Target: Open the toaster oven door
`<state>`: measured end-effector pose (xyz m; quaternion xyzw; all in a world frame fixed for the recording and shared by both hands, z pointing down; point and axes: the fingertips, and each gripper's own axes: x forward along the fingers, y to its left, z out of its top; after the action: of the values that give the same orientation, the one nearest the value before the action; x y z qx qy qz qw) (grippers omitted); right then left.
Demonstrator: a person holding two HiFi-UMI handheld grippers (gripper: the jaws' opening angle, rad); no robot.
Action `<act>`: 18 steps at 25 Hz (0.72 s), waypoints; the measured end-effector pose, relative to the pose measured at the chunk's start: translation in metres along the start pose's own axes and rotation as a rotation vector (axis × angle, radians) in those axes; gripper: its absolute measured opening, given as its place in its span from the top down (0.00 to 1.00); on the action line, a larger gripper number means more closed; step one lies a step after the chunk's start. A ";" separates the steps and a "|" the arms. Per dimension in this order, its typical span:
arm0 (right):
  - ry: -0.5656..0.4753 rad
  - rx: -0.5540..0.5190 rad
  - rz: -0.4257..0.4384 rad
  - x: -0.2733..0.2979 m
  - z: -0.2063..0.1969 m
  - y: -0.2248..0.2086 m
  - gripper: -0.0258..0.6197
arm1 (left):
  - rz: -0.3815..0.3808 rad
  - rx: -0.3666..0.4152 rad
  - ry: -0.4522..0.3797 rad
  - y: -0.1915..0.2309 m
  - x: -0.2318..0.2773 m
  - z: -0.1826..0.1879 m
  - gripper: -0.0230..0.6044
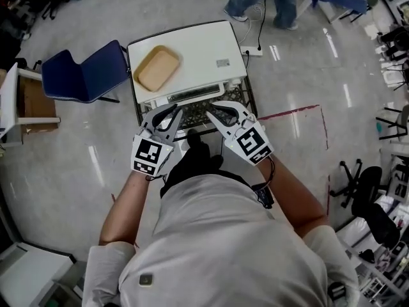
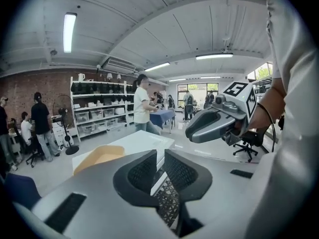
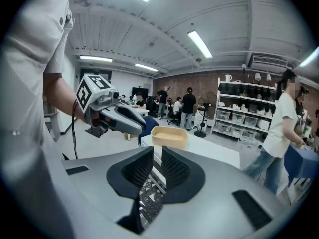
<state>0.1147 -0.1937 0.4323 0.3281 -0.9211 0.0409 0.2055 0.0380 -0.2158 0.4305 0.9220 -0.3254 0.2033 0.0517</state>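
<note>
The white toaster oven (image 1: pixel 192 56) stands right in front of me, seen from above, with a tan tray (image 1: pixel 157 68) on its top. Its long handle bar (image 1: pixel 195 95) runs along the front edge, and a dark mesh surface (image 1: pixel 203 112) shows just below it. My left gripper (image 1: pixel 167 115) and right gripper (image 1: pixel 217 112) hover side by side at that front edge. In the left gripper view the left gripper (image 2: pixel 158 163) shows a narrow gap with nothing in it. The right gripper (image 3: pixel 157 161) looks the same. Whether the door stands open I cannot tell.
A blue chair (image 1: pixel 86 72) stands left of the oven, and a wooden box (image 1: pixel 35 104) sits further left. A power strip (image 1: pixel 252 51) lies on the floor at the right, a person's legs (image 1: pixel 262 2) behind. Red floor tape (image 1: pixel 300 112) and an office chair (image 1: pixel 364 197) are to the right.
</note>
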 end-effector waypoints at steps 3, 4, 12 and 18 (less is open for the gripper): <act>0.074 -0.072 0.035 0.020 -0.011 -0.003 0.84 | -0.023 0.002 0.043 0.008 0.009 -0.011 0.83; 0.103 -0.091 0.050 0.027 -0.016 -0.005 0.82 | -0.037 0.002 0.067 0.010 0.013 -0.017 0.81; 0.323 -0.196 0.174 0.079 -0.067 -0.006 0.78 | -0.122 0.130 0.302 0.023 0.041 -0.084 0.74; 0.472 -0.334 0.256 0.102 -0.093 -0.014 0.77 | -0.160 0.215 0.437 0.037 0.050 -0.110 0.72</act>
<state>0.0848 -0.2452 0.5576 0.1527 -0.8759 -0.0104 0.4576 0.0134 -0.2490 0.5497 0.8793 -0.2088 0.4264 0.0385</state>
